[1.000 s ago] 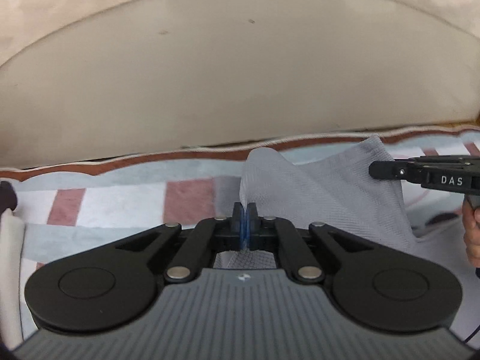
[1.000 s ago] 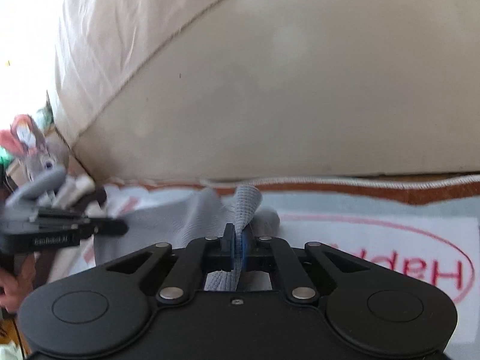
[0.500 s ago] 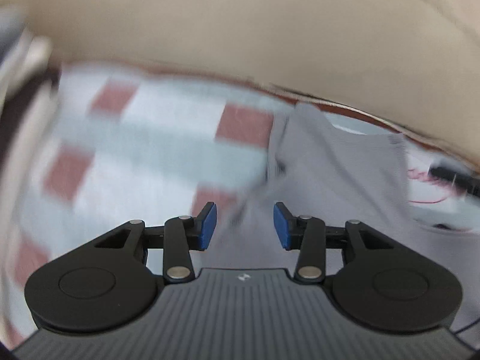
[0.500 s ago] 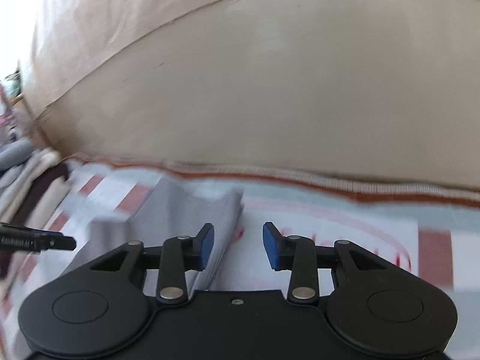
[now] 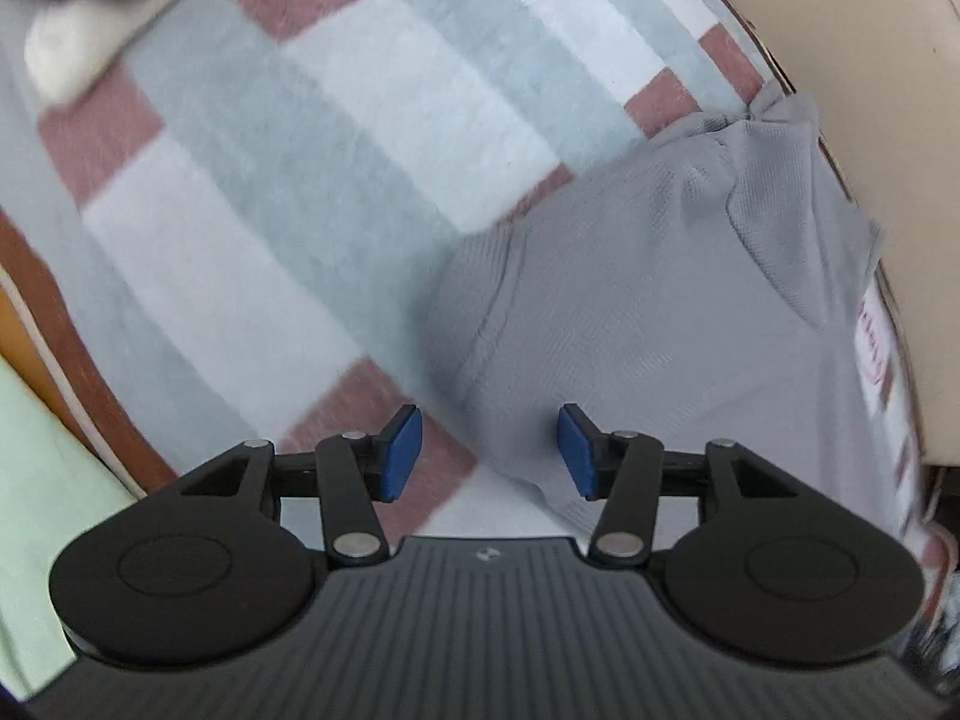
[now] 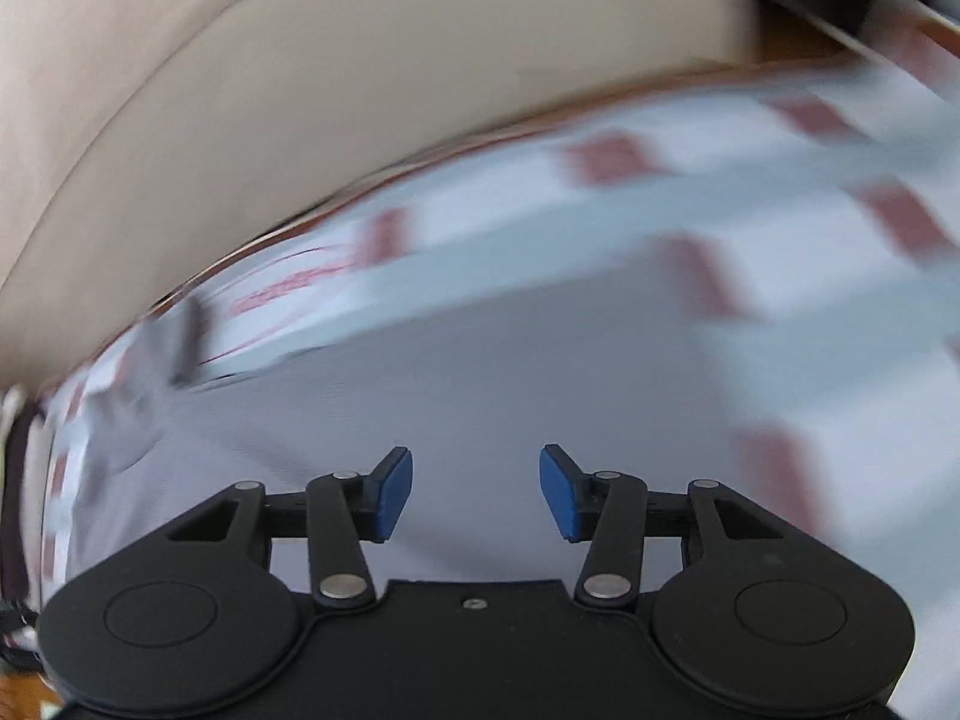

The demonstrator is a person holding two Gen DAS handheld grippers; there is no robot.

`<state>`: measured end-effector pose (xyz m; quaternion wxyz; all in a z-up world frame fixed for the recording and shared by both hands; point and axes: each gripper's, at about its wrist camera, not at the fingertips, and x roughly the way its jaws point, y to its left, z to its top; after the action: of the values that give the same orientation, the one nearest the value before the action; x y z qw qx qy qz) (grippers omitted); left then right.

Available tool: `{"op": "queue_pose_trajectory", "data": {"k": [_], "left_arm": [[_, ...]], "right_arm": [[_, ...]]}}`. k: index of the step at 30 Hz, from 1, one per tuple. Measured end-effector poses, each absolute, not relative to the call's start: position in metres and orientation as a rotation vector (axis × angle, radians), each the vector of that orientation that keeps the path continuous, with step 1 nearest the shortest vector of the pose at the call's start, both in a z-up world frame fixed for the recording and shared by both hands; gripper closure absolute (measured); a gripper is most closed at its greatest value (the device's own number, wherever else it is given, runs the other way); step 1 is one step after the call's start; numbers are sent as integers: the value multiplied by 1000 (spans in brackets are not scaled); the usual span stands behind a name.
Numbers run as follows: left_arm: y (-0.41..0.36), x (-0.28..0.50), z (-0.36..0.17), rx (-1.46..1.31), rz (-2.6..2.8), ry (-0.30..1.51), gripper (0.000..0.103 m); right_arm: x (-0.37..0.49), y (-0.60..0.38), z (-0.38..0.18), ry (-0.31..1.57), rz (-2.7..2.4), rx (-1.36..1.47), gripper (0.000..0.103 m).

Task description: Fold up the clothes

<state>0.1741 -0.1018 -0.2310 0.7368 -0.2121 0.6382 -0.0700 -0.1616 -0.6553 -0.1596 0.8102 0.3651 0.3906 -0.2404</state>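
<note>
A grey knit garment [image 5: 660,312] lies spread flat on a checked blanket, its far corner bunched near the beige cushion. My left gripper [image 5: 489,453] hovers over the garment's near left edge; its jaws are opening and the blue pads [image 5: 403,450] touch nothing. In the right wrist view the same grey garment [image 6: 456,402] fills the middle, blurred by motion. My right gripper [image 6: 475,492] is above it, jaws opening, with no cloth pinched between them.
The blanket [image 5: 312,138] has red, white and pale blue squares. A beige cushion back [image 6: 300,96] rises behind it. A stack of white and dark folded cloth [image 5: 78,18] sits at the far left, and pale green fabric [image 5: 42,480] lies beyond the blanket's brown border.
Both grippers were shut on raised folds of the grey garment. They let go, opened, and swept away sideways while tilting down; the garment now lies flat.
</note>
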Motion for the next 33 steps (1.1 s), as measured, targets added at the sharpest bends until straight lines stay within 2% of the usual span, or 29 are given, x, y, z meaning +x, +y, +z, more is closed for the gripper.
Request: {"op": "queue_pose_trajectory", "data": {"k": [2,4,7,13,15,16,17,20,21,23,24,25,26,27,31,33], "left_arm": [[-104,172,-229,-514,-189,1341,53],[-104,176,-228,-610,-229,1256,40],[-117,181,-226,-566,-250,1251,40],[-139,161,-236,-427,-246,1310,40],[-139,158,-236,-434,-246,1292,39],[-139,157,-235,-431,-242,1286,39],[-141,157,-234,-428,-232,1281,39],[-148,156,-231,-430,-184,1262,40],[-152,155,-231,-412,-176,1256,42],[-160,151,-231,-342,-182,1241,52],[-163,149,-230,-306,-191,1228,68],[-163,148,-229,-282,-204,1213,77],[-163,147,-229,-274,-214,1198,80],[-161,146,-229,-290,-217,1187,87],[-156,145,-222,-288,-204,1146,90],[-161,144,-219,-219,-196,1115,90]], "right_arm": [[-202,-662,-172,802,-535,912,50],[-236,-661,-188,758,-548,1047,50],[-281,-657,-211,694,-571,1235,49],[-299,-637,-242,644,-582,1432,48],[-298,-636,-243,649,-590,1447,44],[-296,-637,-244,651,-585,1445,37],[-292,-638,-247,653,-572,1440,34],[-282,-644,-249,612,-588,1453,34],[-278,-648,-250,606,-580,1439,34],[-268,-658,-253,605,-531,1419,33],[-265,-662,-255,583,-517,1411,36],[-264,-665,-257,564,-520,1392,60],[-260,-667,-257,570,-535,1341,92],[-257,-667,-253,582,-560,1261,94],[-244,-637,-191,491,-543,824,96],[-236,-623,-173,524,-555,675,96]]}}
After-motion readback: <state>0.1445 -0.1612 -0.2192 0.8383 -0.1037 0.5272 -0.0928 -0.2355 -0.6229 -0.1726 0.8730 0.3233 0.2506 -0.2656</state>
